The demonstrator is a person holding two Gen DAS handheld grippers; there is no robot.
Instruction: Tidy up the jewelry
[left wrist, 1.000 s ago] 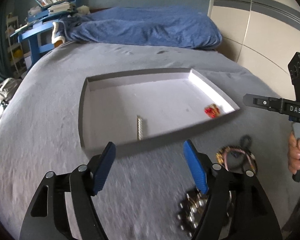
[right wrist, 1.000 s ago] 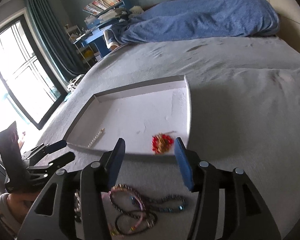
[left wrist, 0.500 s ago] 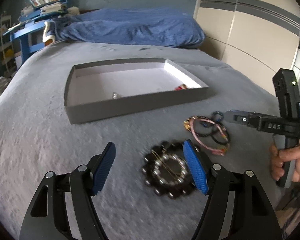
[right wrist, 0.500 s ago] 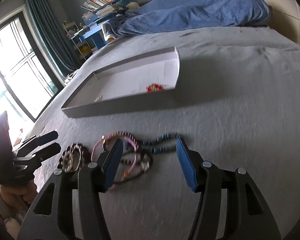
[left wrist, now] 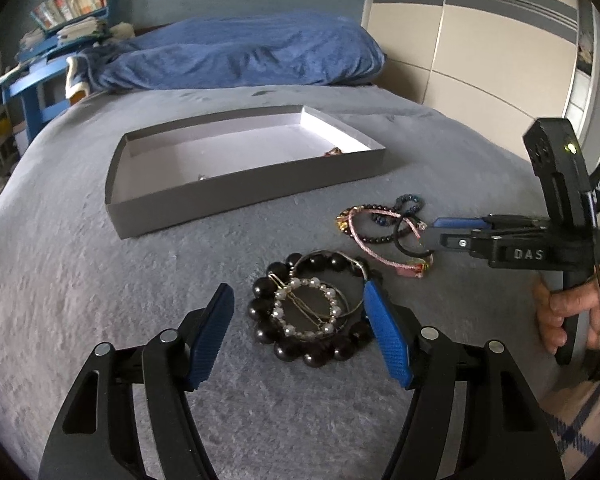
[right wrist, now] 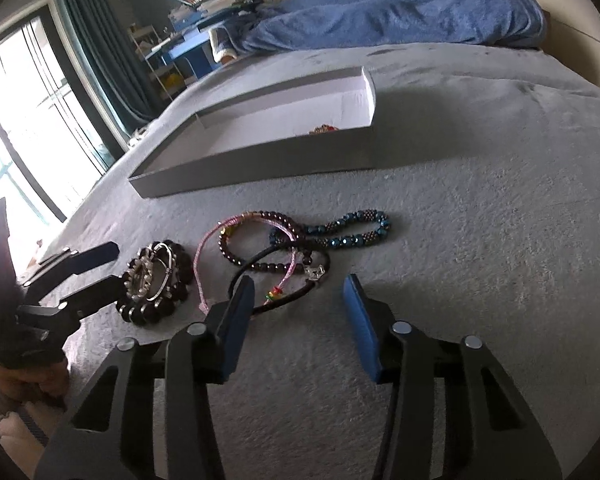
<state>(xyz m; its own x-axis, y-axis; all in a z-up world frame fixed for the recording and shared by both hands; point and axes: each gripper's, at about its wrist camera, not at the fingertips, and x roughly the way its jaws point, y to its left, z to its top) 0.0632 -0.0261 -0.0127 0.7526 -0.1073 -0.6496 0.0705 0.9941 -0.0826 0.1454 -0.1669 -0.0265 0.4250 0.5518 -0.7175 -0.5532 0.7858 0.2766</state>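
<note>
Looking along the left tool point(left wrist: 298, 334), its blue pads stand apart and are easing slightly inward, straddling a stack of bracelets on the grey bed point(left wrist: 80, 280): a black bead bracelet point(left wrist: 312, 354) with a pearl ring point(left wrist: 306, 308) and a thin metal bangle point(left wrist: 354, 270) lying on top. No pad presses on them yet. Beyond lies the shallow grey tray point(left wrist: 244, 194), with a small red piece just showing over its near wall. To the right, the right tool point(left wrist: 440, 229) reaches into a tangle of cords.

Seen from the right tool point(right wrist: 296, 308), the jaws are closing, with a black cord loop point(right wrist: 278, 306) and the pink cord bracelet point(right wrist: 204, 264) beside the left pad point(right wrist: 236, 320) and nothing clamped. A dark bead strand point(right wrist: 260, 240) and a blue bead bracelet point(right wrist: 352, 232) lie just beyond, overlapping.

All of it is probably light. The beaded hoops are hard and round, so likely slippery; pinching across one side of the rim should hold better than spanning the stack. The cords are limp and interlaced, so lifting one may drag its neighbours.
</note>
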